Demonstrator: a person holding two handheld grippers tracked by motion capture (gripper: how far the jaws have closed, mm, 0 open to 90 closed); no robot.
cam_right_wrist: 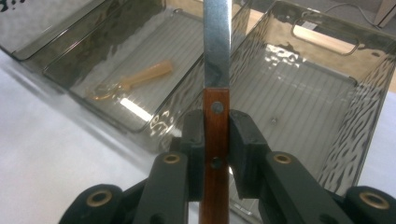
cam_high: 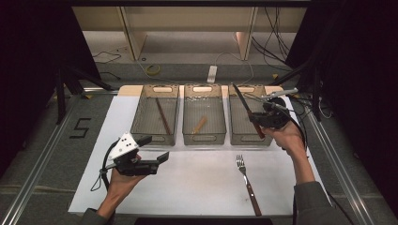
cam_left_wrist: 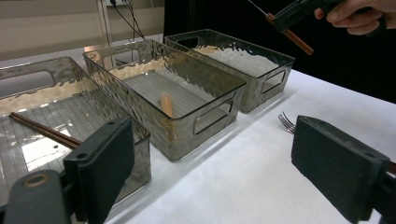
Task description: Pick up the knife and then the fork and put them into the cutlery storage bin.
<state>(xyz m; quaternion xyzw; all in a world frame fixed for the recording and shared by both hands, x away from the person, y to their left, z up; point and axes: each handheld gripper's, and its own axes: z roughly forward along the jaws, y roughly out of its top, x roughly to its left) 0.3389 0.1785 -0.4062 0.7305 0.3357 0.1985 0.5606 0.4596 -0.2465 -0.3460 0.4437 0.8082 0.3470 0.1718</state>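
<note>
Closest to us, at the near edge of the white desk [cam_high: 197, 187], a fork [cam_high: 247, 182] with a brown handle lies flat, tines pointing toward the bins, and nothing touches it. To its left we see the left gripper [cam_high: 157, 151] held just above the desk in the person's left hand [cam_high: 123, 180], its jaws spread wide with nothing between them; the left gripper view shows the two black pads far apart, with bare desk and the fork's tines between them farther off. Beyond stand three clear grey bins in a row, side by side. The left bin [cam_high: 141, 112] holds a pair of dark chopsticks [cam_high: 163, 116] lying lengthwise, and the middle bin [cam_high: 188, 115] holds a pale wooden spoon [cam_high: 200, 124] lying at a slant. Over the near part of the right bin [cam_high: 234, 133] we find the right gripper [cam_high: 256, 121], held in the person's right hand [cam_high: 286, 133], pinching a knife [cam_high: 245, 109] by its reddish wooden handle (the right gripper view shows the jaws pressed against both flanks of the handle, near a rivet). The steel blade points away from the person and over the right bin, whose ribbed floor [cam_right_wrist: 299, 100] lies below it; the knife hangs in the air, clear of the bin.
</note>
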